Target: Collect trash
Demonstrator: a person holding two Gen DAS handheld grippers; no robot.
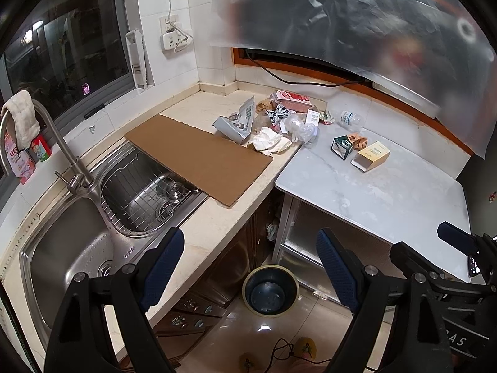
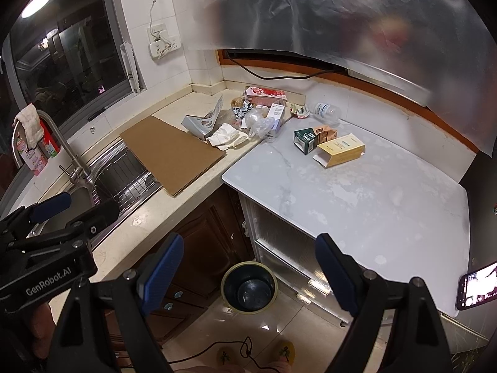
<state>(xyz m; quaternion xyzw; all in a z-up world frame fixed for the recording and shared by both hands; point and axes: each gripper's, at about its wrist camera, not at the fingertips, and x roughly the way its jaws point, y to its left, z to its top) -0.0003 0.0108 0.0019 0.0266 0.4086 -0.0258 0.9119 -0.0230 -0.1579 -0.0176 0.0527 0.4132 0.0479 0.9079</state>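
You are holding both claws well back from the work, over the floor in front of the counters. The left gripper [image 1: 250,267] is standing with its jaws wide apart and nothing between them, and the right gripper [image 2: 248,272] is doing the same.

The trash is sitting far from you, heaped in the corner where the beige counter [image 1: 217,227] meets the white table [image 2: 357,205]: crumpled paper [image 2: 226,136], clear plastic wrap [image 2: 259,122], a torn grey carton [image 1: 236,122], a pink box [image 2: 264,94], a plastic bottle [image 2: 326,112], a green carton [image 2: 306,140] and a yellow box [image 2: 340,149] lying open on the table. The bin [image 2: 250,287] is waiting on the floor below, near your feet.

Several things are likely to trip you up. The bottle is lying on its side and may roll off when nudged. The wrap is probably clinging to its neighbours, so lifting it may drag them over the edge. The phone [image 2: 478,286] is resting at the table's near right corner, where a swinging right arm could knock it. The bin mouth is narrow, so a high release may miss.
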